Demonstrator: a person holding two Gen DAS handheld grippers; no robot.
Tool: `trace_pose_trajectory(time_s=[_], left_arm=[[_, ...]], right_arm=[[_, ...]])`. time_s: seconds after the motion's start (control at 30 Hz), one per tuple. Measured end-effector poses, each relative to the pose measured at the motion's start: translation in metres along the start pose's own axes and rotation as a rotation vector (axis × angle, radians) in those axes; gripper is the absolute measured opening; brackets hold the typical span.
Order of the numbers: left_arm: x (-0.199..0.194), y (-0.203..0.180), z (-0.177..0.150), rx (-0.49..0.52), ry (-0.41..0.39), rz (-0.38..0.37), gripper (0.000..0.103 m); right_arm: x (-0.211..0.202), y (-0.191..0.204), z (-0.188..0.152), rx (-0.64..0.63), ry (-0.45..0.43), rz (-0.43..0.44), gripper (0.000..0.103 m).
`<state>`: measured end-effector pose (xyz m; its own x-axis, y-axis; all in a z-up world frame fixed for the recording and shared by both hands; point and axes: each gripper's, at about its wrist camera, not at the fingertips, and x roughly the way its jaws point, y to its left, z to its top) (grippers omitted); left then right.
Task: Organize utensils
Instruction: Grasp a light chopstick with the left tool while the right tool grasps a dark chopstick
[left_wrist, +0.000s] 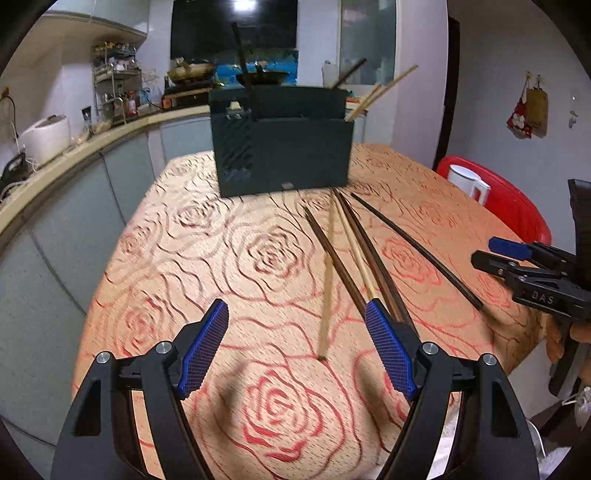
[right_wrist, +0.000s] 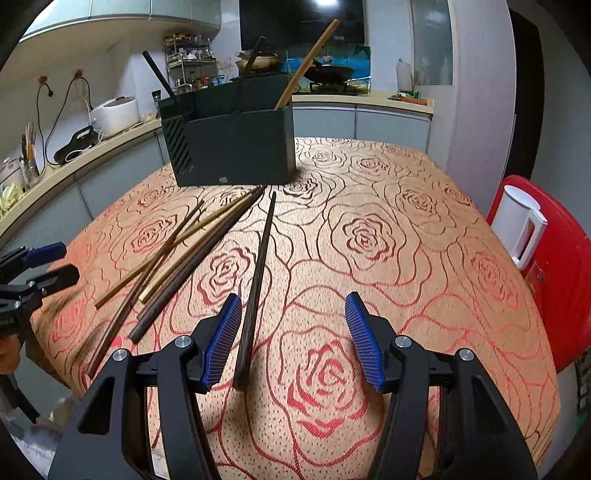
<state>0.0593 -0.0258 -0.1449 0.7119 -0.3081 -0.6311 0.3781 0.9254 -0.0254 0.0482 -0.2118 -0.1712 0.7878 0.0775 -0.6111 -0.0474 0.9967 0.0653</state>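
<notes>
A dark utensil holder (left_wrist: 280, 155) (right_wrist: 236, 147) stands at the far side of the table, with a few dark and pale chopsticks upright in it. Loose chopsticks lie fanned on the rose-patterned cloth. My left gripper (left_wrist: 297, 310) is open just above the cloth, and a pale bamboo chopstick (left_wrist: 327, 295) lies between its fingers, untouched. Two dark chopsticks (left_wrist: 373, 258) run under its right finger. My right gripper (right_wrist: 293, 299) is open over a single dark chopstick (right_wrist: 258, 273), which lies close to its left pad. Each gripper shows at the edge of the other view.
The table (right_wrist: 406, 258) ends close below both grippers. A white jug (right_wrist: 517, 225) (left_wrist: 469, 182) sits on a red stool at the right. A kitchen counter with a rice cooker (right_wrist: 114, 114) curves along the left and back.
</notes>
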Motion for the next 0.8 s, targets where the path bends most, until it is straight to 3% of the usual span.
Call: trace_pose_trajectory(time_s=[0.23, 0.4, 0.7, 0.8], left_arm=[[0.0, -0.013, -0.013, -0.001, 0.024, -0.023, 0.074], [-0.001, -0.022, -0.02, -0.035, 0.056, -0.088, 0.074], [0.006, -0.046, -0.031, 0.03, 0.09, -0.102, 0.073], [0.005, -0.052, -0.034, 0.033, 0.106, -0.126, 0.068]], right_arm=[[0.003, 0.003, -0.008, -0.004, 0.025, 0.006, 0.057], [0.0, 0.0, -0.008, 0.008, 0.021, 0.001, 0.057], [-0.001, -0.004, -0.011, 0.019, 0.025, -0.002, 0.057], [-0.001, -0.004, -0.012, 0.016, 0.029, 0.001, 0.057]])
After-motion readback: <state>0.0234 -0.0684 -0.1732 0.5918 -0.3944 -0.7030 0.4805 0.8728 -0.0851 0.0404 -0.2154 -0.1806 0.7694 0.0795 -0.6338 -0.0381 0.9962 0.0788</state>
